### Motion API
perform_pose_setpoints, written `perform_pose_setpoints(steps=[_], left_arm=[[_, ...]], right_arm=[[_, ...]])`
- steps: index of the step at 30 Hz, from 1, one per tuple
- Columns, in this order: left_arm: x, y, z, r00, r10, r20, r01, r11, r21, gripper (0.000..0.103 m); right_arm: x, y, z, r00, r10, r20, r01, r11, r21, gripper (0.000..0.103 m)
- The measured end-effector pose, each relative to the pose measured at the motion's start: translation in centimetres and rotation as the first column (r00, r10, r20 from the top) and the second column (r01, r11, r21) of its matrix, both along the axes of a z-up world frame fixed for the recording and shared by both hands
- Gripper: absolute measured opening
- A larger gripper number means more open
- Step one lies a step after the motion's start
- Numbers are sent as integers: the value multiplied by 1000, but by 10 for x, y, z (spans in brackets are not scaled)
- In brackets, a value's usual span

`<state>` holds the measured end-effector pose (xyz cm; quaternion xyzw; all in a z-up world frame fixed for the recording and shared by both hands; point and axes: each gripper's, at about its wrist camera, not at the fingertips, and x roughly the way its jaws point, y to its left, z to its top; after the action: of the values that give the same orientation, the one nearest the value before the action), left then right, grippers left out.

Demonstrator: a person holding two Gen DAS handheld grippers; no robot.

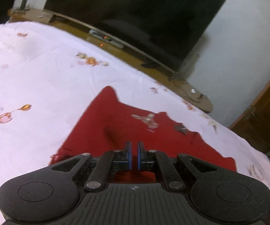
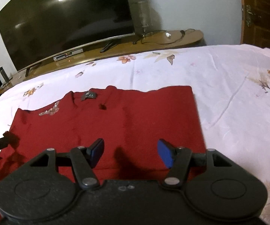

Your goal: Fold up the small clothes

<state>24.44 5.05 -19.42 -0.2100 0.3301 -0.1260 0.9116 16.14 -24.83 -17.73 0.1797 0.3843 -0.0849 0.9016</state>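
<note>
A: Right wrist view had the dark red embroidered cloth garment (image 2: 104, 123) lying flat on the white floral bedsheet (image 2: 228, 93). How were the grippers?

B: Right gripper (image 2: 132, 152) hovered over its near hem, fingers (image 2: 97, 151) spread, grasping nothing. Left gripper (image 1: 134, 154) was clenched, empty as far as I could tell, over the red cloth.

A: Best approach?

B: I'd have pinched the straight right edge low and carried it across evenly. Bare sheet lay open to the right; the wooden TV stand (image 2: 153, 43) stood well beyond.
</note>
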Motion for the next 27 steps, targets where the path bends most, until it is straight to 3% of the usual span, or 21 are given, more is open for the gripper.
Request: perform_pose_setpoints(steps=[3, 7, 11, 14, 19, 22, 24, 27], left_arm=[[0, -10, -4, 999, -34, -2, 34, 999, 16, 3], [20, -9, -29, 993, -10, -121, 15, 999, 38, 3], [19, -9, -22, 994, -19, -110, 22, 999, 26, 4], [23, -20, -14, 996, -53, -75, 58, 996, 65, 3], [48, -23, -16, 997, -8, -76, 14, 996, 83, 3], [57, -21, -27, 996, 0, -92, 9, 995, 97, 3], [58, -19, -32, 996, -5, -84, 13, 996, 86, 3], [58, -17, -29, 995, -8, -99, 15, 997, 73, 3]], right_arm=[[1, -1, -8, 999, -10, -33, 10, 1000, -8, 62], [2, 0, -19, 997, 4, -82, -7, 999, -31, 62], [-1, -2, -10, 998, -9, -62, 8, 1000, -6, 63], [-2, 0, -4, 999, -12, -33, 11, 999, -34, 66], [18, -3, -1, 999, -9, -33, 6, 997, -77, 66], [30, -9, -10, 998, -14, -59, 9, 996, -87, 68], [37, -15, -27, 991, -21, -135, 6, 994, -108, 68], [34, -19, -31, 992, -9, -125, -5, 994, -112, 68]])
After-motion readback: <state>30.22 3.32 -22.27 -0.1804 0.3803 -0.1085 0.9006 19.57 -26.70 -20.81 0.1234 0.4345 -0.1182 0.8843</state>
